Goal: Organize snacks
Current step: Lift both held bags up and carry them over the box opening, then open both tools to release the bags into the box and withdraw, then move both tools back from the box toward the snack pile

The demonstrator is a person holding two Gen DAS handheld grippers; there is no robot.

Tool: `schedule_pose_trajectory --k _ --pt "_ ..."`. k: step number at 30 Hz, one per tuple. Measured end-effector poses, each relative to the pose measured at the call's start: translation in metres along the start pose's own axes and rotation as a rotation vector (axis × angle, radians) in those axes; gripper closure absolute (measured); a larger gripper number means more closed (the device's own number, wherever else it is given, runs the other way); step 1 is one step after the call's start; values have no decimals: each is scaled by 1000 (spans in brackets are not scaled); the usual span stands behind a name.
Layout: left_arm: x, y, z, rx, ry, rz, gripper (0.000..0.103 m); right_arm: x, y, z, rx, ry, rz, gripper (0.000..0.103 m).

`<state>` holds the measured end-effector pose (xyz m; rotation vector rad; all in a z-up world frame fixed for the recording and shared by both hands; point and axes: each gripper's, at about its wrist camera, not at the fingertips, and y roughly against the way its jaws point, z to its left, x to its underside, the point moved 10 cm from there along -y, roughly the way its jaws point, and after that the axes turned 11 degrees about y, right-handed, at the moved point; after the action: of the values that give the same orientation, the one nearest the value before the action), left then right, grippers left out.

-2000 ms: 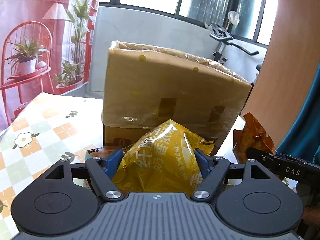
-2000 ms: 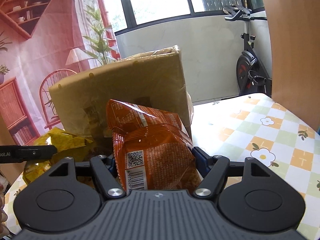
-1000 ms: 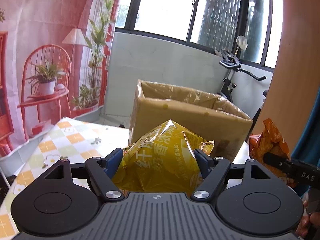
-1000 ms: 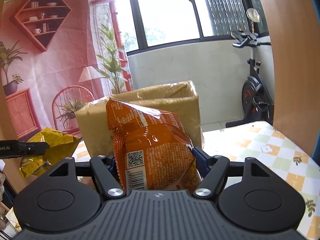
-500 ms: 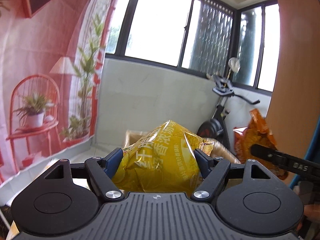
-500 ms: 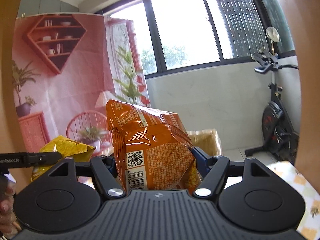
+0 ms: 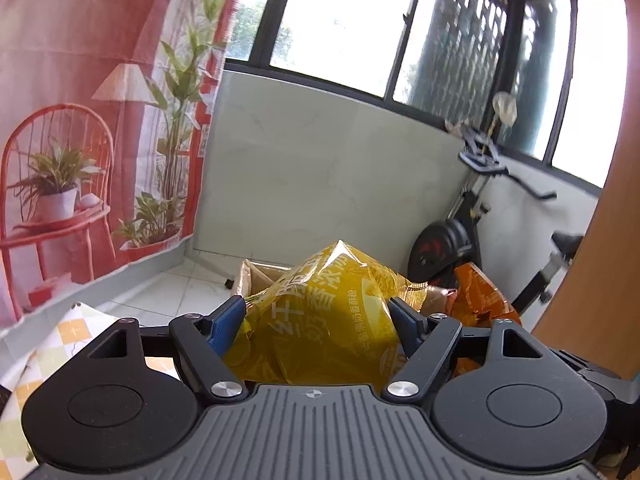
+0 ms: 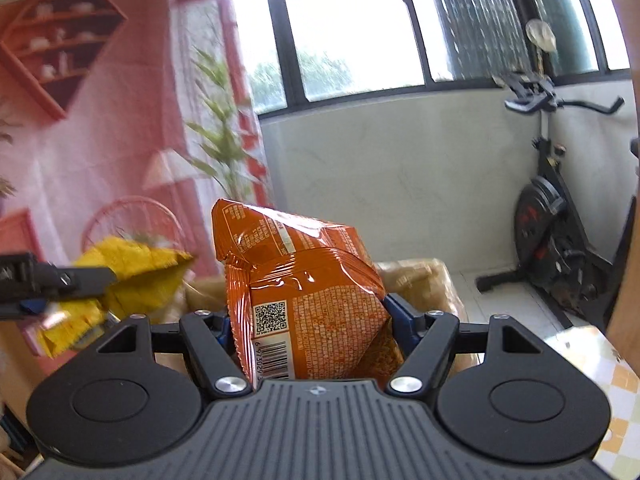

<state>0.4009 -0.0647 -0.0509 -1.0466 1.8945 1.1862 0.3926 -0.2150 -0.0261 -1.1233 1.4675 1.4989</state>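
My left gripper (image 7: 318,316) is shut on a yellow snack bag (image 7: 320,320) with white lettering, its blue pads pressing both sides. My right gripper (image 8: 310,316) is shut on an orange snack bag (image 8: 308,296) with a QR code and barcode facing me. Both bags are held high over an open cardboard box (image 8: 416,280), whose rim (image 7: 256,272) peeks out behind the yellow bag. In the left wrist view the orange bag (image 7: 480,292) shows to the right; in the right wrist view the yellow bag (image 8: 128,280) and left gripper finger (image 8: 60,278) show to the left.
A table with a checked floral cloth (image 7: 52,344) lies below, its right part (image 8: 588,356) visible too. An exercise bike (image 8: 560,224) stands by the white wall. A pink printed backdrop (image 7: 80,120) hangs at left; a wooden panel (image 7: 600,240) stands at right.
Both grippers have risen and moved forward with their bags; the box that filled the view has dropped low and now shows its open top just beneath the bags.
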Motion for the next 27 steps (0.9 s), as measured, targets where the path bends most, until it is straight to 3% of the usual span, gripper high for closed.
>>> schedule_pose_trajectory --k 7,13,15,21,27 --pt "4 -20 -3 1 -81 41 23 35 -20 -5 32 30 94 28" --pt "7 -29 2 -35 -126 76 21 40 -15 -6 43 44 99 23" --pt "5 -24 4 -29 -115 82 21 40 -12 -2 34 52 102 19" --pt "-1 3 4 -27 -139 109 21 34 4 4 5 29 96 18" --pt "-13 47 16 -19 -134 74 21 27 41 3 -33 -40 71 18"
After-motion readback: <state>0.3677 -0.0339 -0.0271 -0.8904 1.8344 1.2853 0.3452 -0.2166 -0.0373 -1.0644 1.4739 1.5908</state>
